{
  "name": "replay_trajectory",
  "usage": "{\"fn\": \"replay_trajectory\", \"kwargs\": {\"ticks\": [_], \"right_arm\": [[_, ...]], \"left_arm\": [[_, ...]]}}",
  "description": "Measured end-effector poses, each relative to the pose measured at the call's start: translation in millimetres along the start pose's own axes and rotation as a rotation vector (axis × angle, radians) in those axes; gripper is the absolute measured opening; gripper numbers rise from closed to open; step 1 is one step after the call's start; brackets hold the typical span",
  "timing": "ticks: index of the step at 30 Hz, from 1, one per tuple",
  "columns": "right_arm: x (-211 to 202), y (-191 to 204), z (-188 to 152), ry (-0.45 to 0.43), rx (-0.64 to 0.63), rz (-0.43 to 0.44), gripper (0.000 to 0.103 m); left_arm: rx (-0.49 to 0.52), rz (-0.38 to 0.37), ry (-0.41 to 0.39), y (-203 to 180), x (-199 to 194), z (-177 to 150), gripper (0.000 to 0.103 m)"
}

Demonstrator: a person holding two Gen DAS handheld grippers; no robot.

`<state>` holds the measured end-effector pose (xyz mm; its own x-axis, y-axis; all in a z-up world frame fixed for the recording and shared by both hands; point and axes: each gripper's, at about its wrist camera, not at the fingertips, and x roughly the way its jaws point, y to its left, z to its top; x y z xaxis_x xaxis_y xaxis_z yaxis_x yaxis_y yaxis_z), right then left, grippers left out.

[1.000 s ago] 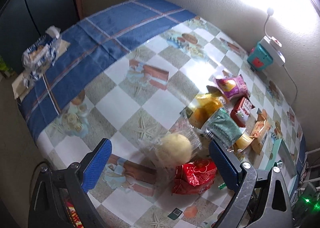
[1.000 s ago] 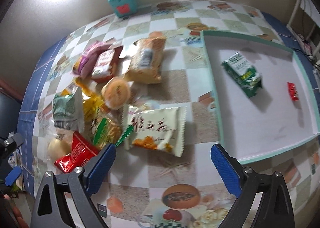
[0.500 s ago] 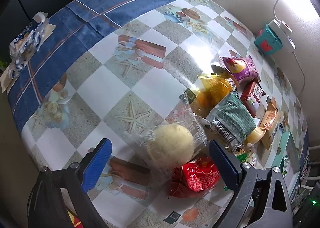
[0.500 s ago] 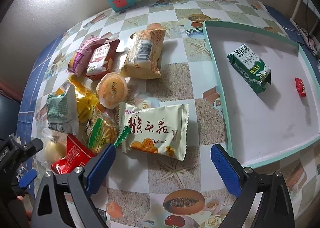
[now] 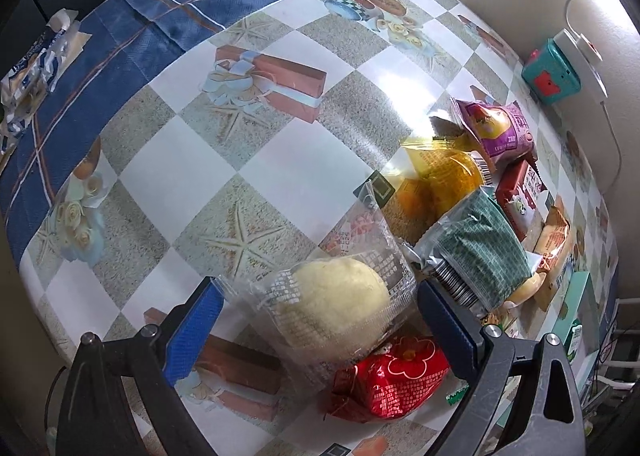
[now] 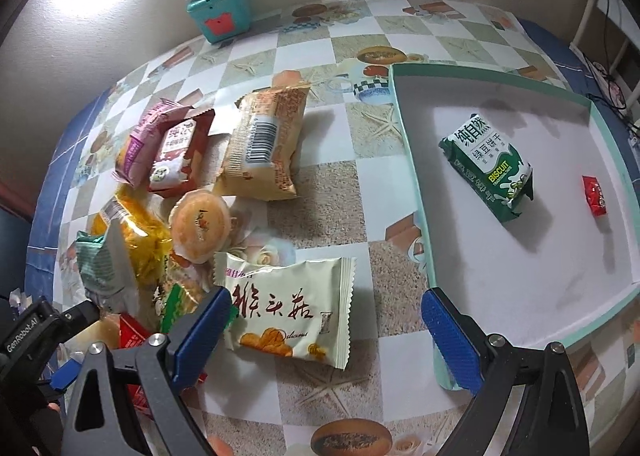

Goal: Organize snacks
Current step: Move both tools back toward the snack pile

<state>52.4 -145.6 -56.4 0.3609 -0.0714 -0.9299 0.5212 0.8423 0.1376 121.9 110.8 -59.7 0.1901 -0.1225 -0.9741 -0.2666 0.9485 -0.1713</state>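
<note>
A pile of wrapped snacks lies on the checked tablecloth. My left gripper (image 5: pixel 316 316) is open, its blue pads either side of a pale bun in a clear wrapper (image 5: pixel 332 308); a red packet (image 5: pixel 394 376) lies just beyond it. My right gripper (image 6: pixel 326 326) is open over a cream packet with red writing (image 6: pixel 288 308). A teal-rimmed white tray (image 6: pixel 412 176) holds a green biscuit pack (image 6: pixel 488 172) and a small red sweet (image 6: pixel 595 195). The left gripper also shows in the right wrist view (image 6: pixel 60 340).
Other snacks: a green-grey packet (image 5: pixel 476 256), yellow packet (image 5: pixel 440 176), purple packet (image 5: pixel 496 128), dark red packet (image 6: pixel 180 152), tan packet (image 6: pixel 266 144), round cake (image 6: pixel 200 224). A teal box with a lamp (image 6: pixel 220 12) stands by the wall. A bread bag (image 5: pixel 32 68) lies at the far edge.
My left gripper has moved forward and down, so the clear-wrapped bun now lies between its pads. My right gripper has come closer to the cream packet and the tray.
</note>
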Motion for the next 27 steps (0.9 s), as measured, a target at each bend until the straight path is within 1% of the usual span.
{"fn": "replay_trajectory", "kwargs": {"ticks": [4,12,14,19,27], "right_arm": [[2.3,2.1,0.0,0.003,-0.009,-0.011,0.098],[4.1,1.9,-0.3,0.010,-0.003,-0.006,0.098],[4.1,1.9,0.0,0.010,-0.003,-0.007,0.098],[3.7,1.9,-0.9,0.016,-0.004,-0.005,0.098],[3.9,1.5,-1.6,0.024,-0.003,0.004,0.098]], "left_arm": [[-0.018,-0.023,0.023,2.3,5.2,3.5,0.098],[-0.028,-0.031,0.032,8.3,6.7,3.1,0.097],[0.007,-0.007,0.032,3.2,7.0,2.3,0.097],[0.119,0.057,-0.006,-13.7,9.7,2.1,0.097],[0.249,0.108,-0.016,-31.8,14.7,6.8,0.098]]}}
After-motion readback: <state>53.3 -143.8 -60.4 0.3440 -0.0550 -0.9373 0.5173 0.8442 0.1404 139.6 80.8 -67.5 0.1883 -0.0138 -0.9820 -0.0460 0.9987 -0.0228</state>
